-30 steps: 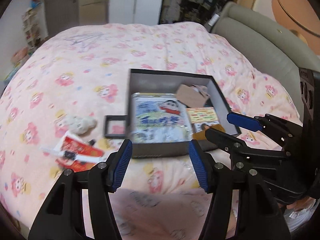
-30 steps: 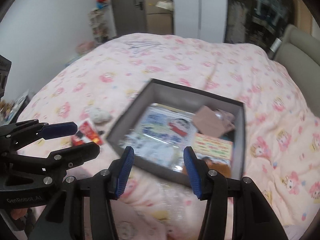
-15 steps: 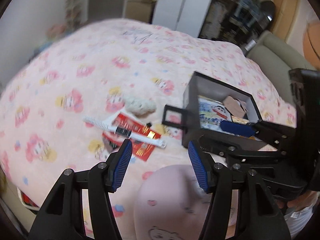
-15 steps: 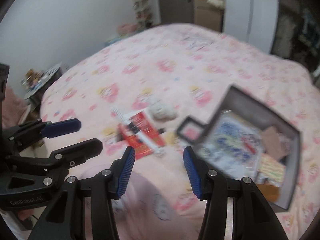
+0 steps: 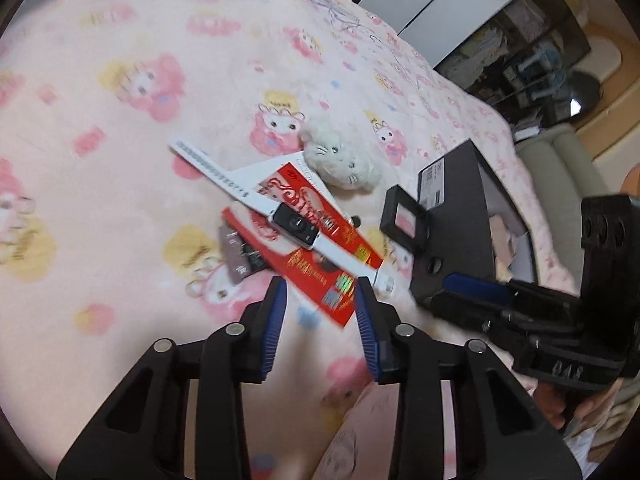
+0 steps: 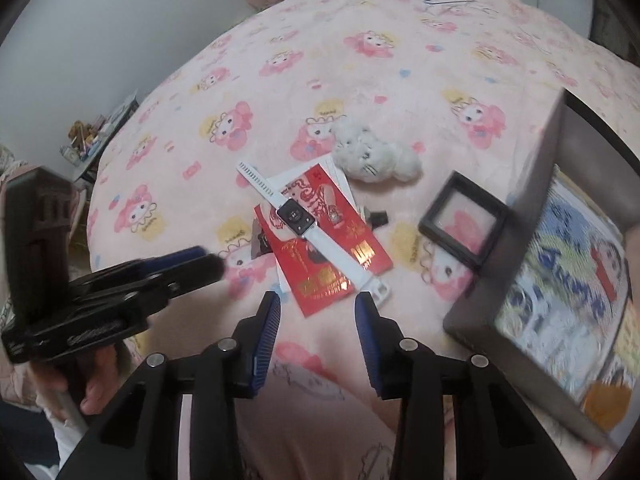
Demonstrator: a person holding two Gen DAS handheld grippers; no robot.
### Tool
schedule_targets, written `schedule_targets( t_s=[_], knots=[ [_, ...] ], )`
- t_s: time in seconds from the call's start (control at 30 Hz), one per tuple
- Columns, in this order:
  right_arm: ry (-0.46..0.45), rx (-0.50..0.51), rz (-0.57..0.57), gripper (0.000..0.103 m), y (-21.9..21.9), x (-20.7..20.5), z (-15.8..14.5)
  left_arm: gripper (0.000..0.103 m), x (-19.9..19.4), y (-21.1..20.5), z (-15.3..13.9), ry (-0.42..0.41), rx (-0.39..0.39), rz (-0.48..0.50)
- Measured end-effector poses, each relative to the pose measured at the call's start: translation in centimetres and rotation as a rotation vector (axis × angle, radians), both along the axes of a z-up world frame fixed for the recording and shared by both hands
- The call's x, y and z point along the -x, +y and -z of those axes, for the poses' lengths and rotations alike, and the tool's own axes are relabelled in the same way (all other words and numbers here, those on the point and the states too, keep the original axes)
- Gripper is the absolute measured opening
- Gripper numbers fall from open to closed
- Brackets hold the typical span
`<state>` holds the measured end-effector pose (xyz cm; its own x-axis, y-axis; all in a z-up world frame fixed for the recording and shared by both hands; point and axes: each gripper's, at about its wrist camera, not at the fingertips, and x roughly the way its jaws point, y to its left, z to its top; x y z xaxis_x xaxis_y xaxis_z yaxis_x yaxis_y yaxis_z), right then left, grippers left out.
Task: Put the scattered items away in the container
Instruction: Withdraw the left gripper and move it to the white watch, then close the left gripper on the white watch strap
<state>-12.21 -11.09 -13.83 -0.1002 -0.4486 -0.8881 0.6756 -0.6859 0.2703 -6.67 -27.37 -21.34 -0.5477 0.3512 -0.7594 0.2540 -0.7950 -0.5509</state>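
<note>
A dark open box (image 6: 516, 240) sits right of the right gripper (image 6: 318, 310), holding a cartoon-print packet (image 6: 568, 264). Just ahead of both grippers, a white smartwatch (image 6: 298, 220) lies across red envelopes (image 6: 320, 256) on the pink blanket (image 6: 360, 80). Left gripper (image 5: 320, 300) and right have just been closing, jaws still apart, nothing between them

Bedspread (image 6: 400, 56) bearing all items. A watch (image 6: 296, 218) lies across an envelope (image 6: 324, 248), which rests on a card (image 6: 340, 180). A plush toy (image 6: 372, 156) sits just behind the envelope. A small frame (image 6: 464, 220) lies right of the envelope, touching the near wall of the box (image 6: 516, 240). A printed packet (image 6: 568, 264) lies in the box.
</note>
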Motion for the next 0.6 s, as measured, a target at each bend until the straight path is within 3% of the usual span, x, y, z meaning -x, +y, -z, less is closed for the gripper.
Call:
schedule_targets(
  t_s=[0.17, 0.33, 0.4, 0.47, 0.6],
  knots=[
    [-0.02, -0.038, -0.059, 0.035, -3.3, 1.7, 1.0, 0.033, 3.2, -1.4, 3.1, -0.082, -0.069, -0.054],
    [-0.067, -0.102, -0.11, 0.035, -6.3, 3.3, 3.5, 0.034, 4.0, -3.1, 4.6, -0.095, -0.126, -0.143],
    [-0.08, -0.124, -0.121, 0.035, -7.0, 3.9, 4.4, 0.037, 4.3, -3.7, 5.3, -0.097, -0.154, -0.156],
    [-0.106, -0.139, -0.129, 0.035, -7.6, 4.5, 5.3, 0.047, 4.8, -4.0, 5.6, -0.084, -0.178, -0.156],
    [-0.171, -0.158, -0.148, 0.035, -8.6, 6.1, 6.9, 0.053, 5.8, -4.4, 6.2, -0.077, -0.203, -0.175]
  ],
)
